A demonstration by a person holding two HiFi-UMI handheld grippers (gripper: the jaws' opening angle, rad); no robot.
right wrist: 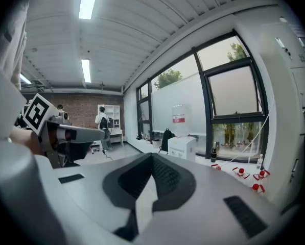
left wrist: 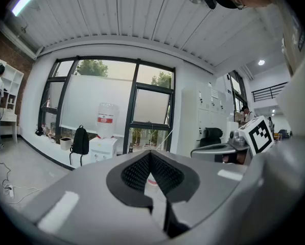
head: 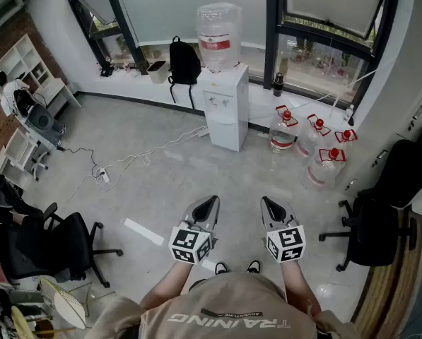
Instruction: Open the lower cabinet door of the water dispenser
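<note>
Water dispenser (head: 223,111) stands against the wall under the big windows, well across the grey floor (head: 161,189) from the person holding the tools, with a large clear bottle (head: 218,34) upended on its top. Its lower cabinet door (head: 227,137) sits flush with the white body, closed, and nothing is touching it. The left gripper (head: 211,200) and the right gripper (head: 266,201) are held side by side in front of the person's chest, near each other but apart, both aimed roughly level toward the dispenser (each carries its marker cube at the back). In the left gripper view the two dark ribbed pads meet at their tips with nothing caught between them, so that tool is pressed together and empty. The right gripper view shows the same, jaws together on nothing. A black backpack (head: 184,61) sits at the sill just left of the dispenser, and a dark bottle (head: 278,83) stands on the sill to its right. Four red-capped water jugs (head: 284,128) sit on the floor to the right of the dispenser, near it but not touching. A white cable (head: 136,157) trails across the floor from near the dispenser's foot to a power strip (head: 103,177). A black office chair (head: 48,242) stands at the person's left and a second black chair (head: 377,224) at the right.
</note>
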